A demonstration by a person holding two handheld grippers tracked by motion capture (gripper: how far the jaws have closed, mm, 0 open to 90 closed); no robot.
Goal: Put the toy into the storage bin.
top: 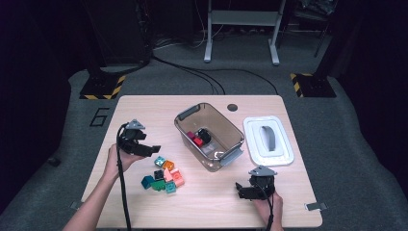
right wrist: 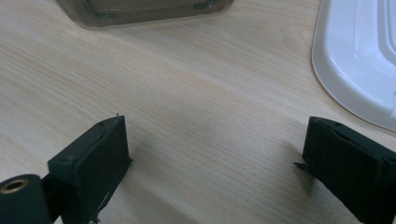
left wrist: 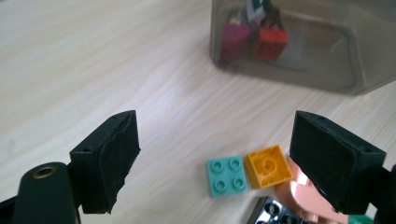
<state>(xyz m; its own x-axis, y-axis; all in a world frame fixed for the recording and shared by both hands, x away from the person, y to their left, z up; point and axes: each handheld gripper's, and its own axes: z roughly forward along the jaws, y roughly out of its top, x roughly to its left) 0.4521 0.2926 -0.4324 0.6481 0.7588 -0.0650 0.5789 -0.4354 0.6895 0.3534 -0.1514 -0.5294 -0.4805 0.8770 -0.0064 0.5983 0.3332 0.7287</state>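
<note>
Between the spread jaws of the left gripper (left wrist: 215,158), just ahead of the tips: a flat teal plate (left wrist: 226,175) with four round studs, smooth moulded plastic, square in outline. Touching its right edge, an orange brick (left wrist: 268,166), also square, one large stud on top, glossy. Nearer the right jaw, a peach-pink brick (left wrist: 299,193) partly hidden behind the pad, and a black studded brick (left wrist: 273,212) cut off at the bottom edge. All lying on the pale wood-grain table (left wrist: 84,60), none gripped. Jaws wide apart, pads matt black and slightly rough, holding nothing.

Farther ahead of that gripper: a smoky translucent bin (left wrist: 299,46), rounded rectangular walls, with a magenta brick (left wrist: 235,39) and a red brick (left wrist: 270,43) inside against the near wall.

From the high view, loose bricks (top: 163,175) clustered just right of the left gripper (top: 144,148), bin (top: 190,132) beyond them.

Right gripper (right wrist: 212,168) well apart from the pile, jaws also spread wide over bare wood, empty. Ahead and to its right, a white plastic lid (right wrist: 355,60), smooth, with rounded corner and raised ridges.
</note>
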